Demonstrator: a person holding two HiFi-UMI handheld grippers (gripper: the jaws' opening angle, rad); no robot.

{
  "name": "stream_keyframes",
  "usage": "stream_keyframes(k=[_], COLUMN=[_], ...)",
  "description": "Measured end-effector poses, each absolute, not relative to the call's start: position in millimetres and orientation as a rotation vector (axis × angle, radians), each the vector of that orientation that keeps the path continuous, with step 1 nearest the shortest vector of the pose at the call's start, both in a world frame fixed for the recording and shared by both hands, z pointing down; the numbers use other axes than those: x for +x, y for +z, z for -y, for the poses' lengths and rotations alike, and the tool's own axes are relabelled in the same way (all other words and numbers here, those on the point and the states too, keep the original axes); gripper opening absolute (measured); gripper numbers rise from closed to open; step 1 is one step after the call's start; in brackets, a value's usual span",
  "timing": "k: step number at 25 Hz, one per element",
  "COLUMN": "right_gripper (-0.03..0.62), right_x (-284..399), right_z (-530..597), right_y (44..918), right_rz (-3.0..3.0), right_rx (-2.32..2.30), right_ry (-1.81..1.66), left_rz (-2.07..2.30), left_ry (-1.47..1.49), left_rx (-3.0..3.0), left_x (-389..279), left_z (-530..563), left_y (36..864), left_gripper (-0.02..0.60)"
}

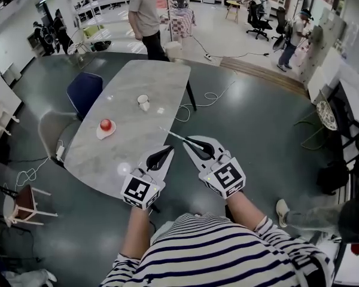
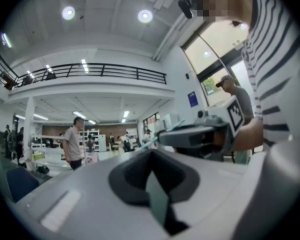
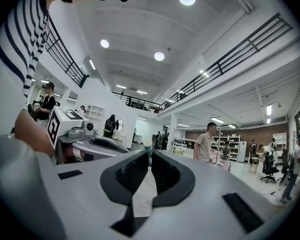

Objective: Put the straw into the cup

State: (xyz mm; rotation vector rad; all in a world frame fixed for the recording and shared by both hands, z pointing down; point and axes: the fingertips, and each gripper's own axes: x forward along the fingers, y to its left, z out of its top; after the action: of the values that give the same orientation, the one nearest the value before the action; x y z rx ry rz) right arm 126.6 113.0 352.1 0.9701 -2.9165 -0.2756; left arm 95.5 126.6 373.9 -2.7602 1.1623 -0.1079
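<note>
Both claws are closed, the left claw [image 1: 167,150] empty, the right claw [image 1: 186,142] pinching a thin white straw [image 1: 175,134] aimed forward-left at the far-off small white cup [image 1: 143,102].

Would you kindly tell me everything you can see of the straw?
The straw is a thin, straight, pale tube, faintly green-tinted, plastic by its look. The right tongs are shut on one end; the rest juts forward and leftward above the near edge of the table, roughly level, touching nothing else. Its round tip shows past the jaws in the right gripper view.
</note>
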Motion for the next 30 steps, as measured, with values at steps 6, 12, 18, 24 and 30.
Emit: stream_keyframes(k=[6,12,18,24,30], right_gripper=[0.025,0.025,0.025,0.025,0.025], right_x=[142,145,151,133,100], right_z=[-94,-66,-19,38,97], right_y=[355,361,365,366,361], right_rz=[2.918,2.910,2.887,2.881,2.876], right_rx=[0.967,0.978,1.014,0.998,0.988], right_ry=[-0.262,-0.239,-0.233,-0.237,-0.236], left_rz=[-1.165,-1.192,-1.164,-1.176,-1.178], left_ry=[-0.106,-0.068,-0.062,-0.041,-0.038], left_rx=[-2.766,-2.771,-2.785,-2.788,-2.792], left_x=[111,107,111,94,64], left_z=[-108,-80,-31,28,86], left_y=[375,377,383,384,380], left_gripper=[0.008,0.008,0.008,0.008,0.008])
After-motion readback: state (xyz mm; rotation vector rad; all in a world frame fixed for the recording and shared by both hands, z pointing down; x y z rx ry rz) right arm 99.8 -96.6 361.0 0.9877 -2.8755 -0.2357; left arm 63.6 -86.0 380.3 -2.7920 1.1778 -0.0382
